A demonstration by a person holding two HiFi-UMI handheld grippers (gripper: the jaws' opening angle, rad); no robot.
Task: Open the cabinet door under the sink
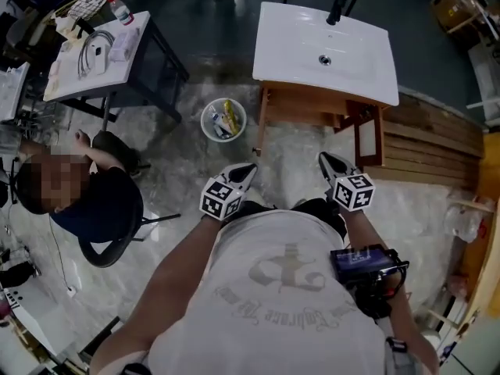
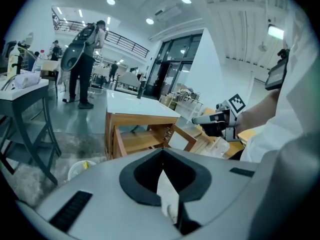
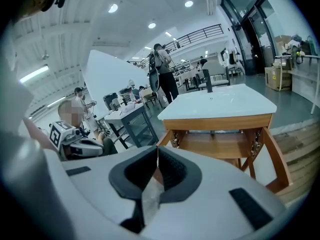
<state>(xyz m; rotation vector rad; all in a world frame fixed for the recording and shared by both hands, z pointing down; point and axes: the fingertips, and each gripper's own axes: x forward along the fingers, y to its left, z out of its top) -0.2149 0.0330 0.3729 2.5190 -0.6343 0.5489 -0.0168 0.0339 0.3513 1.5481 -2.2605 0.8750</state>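
Left gripper (image 1: 244, 170) and right gripper (image 1: 328, 162) with jaws together, empty, apart from white sink (image 1: 312, 41), cabinet door (image 1: 369, 137) beneath hanging open.

The left tool (image 1: 248, 168) and right tool (image 1: 324, 159) are held side by side, angled downward, jaws together on nothing.

- Grippers: two — left gripper (image 1: 248, 169), right gripper (image 1: 324, 159).
- Sink (image 1: 297, 53): one, with one tap (image 1: 336, 10).
- Cabinet doors (image 3: 278, 156): two.
- Bucket (image 1: 205, 123): one.
- Side table (image 1: 117, 73): one.
- Seated person (image 1: 94, 201) — one.
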